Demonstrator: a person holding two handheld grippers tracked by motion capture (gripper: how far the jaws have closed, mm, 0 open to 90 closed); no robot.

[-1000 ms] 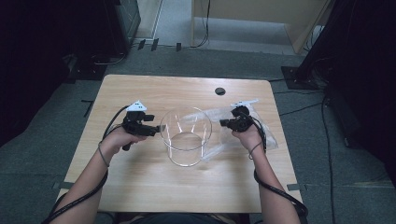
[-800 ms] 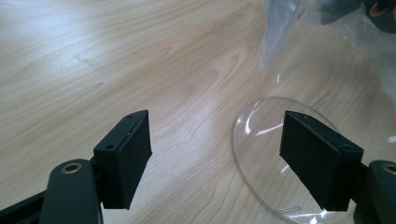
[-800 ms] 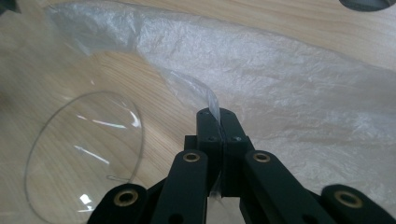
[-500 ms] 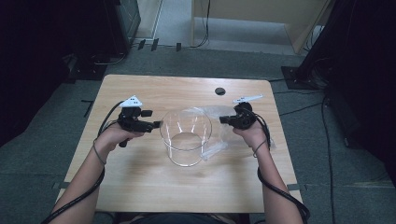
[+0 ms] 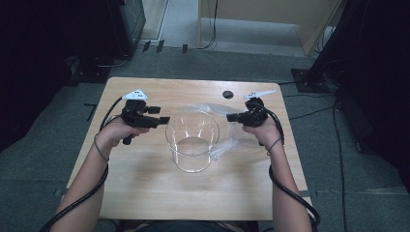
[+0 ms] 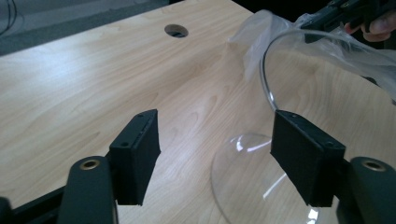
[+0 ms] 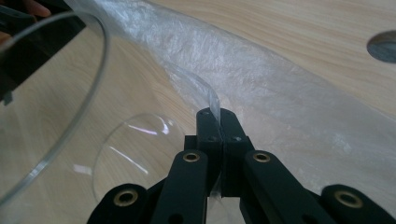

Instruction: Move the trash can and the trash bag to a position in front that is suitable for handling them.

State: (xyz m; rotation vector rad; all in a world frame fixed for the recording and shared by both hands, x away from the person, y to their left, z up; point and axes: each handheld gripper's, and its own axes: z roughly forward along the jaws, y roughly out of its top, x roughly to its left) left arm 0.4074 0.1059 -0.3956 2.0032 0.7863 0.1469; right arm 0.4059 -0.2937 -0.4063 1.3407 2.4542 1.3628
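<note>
Both tongs have risen since a second ago, and the bag's edge has lifted with my right one.

My right tongs (image 5: 231, 117) are clenched on the thin clear plastic bag (image 5: 205, 108), at three o'clock of the glass jar (image 5: 192, 141). That jar stands upright mid-surface (image 5: 145, 193), nothing inside it that I can see; the bag drapes behind its rim. My left tongs (image 5: 164, 120), at nine o'clock, have just been closing, their jaws apart, gripping nothing.
</note>
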